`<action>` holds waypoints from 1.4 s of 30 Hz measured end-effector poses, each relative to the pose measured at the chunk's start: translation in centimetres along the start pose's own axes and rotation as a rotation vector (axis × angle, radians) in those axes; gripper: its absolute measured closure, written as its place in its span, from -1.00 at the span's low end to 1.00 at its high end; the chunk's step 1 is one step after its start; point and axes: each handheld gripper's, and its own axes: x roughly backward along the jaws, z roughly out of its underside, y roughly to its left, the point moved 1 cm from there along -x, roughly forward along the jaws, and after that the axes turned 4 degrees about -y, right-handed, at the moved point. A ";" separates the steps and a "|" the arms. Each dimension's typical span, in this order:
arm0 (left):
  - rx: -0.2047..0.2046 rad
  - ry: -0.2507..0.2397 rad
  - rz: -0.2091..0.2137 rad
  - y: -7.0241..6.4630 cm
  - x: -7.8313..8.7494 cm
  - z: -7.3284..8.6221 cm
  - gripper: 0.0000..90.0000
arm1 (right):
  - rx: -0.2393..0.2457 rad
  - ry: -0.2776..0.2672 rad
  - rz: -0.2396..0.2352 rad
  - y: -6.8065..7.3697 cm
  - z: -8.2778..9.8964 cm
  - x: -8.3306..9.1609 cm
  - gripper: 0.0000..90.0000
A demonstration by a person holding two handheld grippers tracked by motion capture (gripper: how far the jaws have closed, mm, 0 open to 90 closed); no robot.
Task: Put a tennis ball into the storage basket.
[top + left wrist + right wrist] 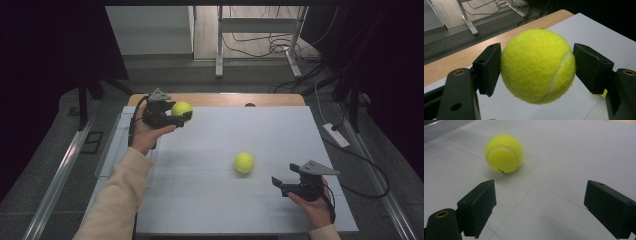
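The left tongs [186, 116] are clenching a fuzzy yellow tennis ball [537, 65], holding it above the table's [280, 135] far left corner. The right tongs [540, 210] are gaping wide, gripping nothing, facing a second ball [504, 153] that is resting mid-table.

And here's the desk [280, 125]: a white top marked by thin seam lines, with a strip of bare wood running along its far edge [220, 100]. One yellow tennis ball [244, 162] sits directly on the white surface, a little right of centre, throwing a soft shadow. At the left edge, a pale grey panel [111, 145] juts out beside the white top.
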 end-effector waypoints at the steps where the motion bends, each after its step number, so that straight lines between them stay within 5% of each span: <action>1: 0.000 -0.001 0.000 0.1 0.1 0.0 -0.39 | 0.001 0.000 0.000 0.0 0.0 0.0 -0.76; 17: 0.016 -0.027 -0.005 0.9 0.9 0.1 -0.39 | -0.001 -0.005 0.004 0.0 0.1 0.0 -0.76; 42: 0.061 -0.039 -0.085 3.3 2.0 0.9 -0.39 | -0.005 0.007 0.012 0.0 0.1 -0.1 -0.75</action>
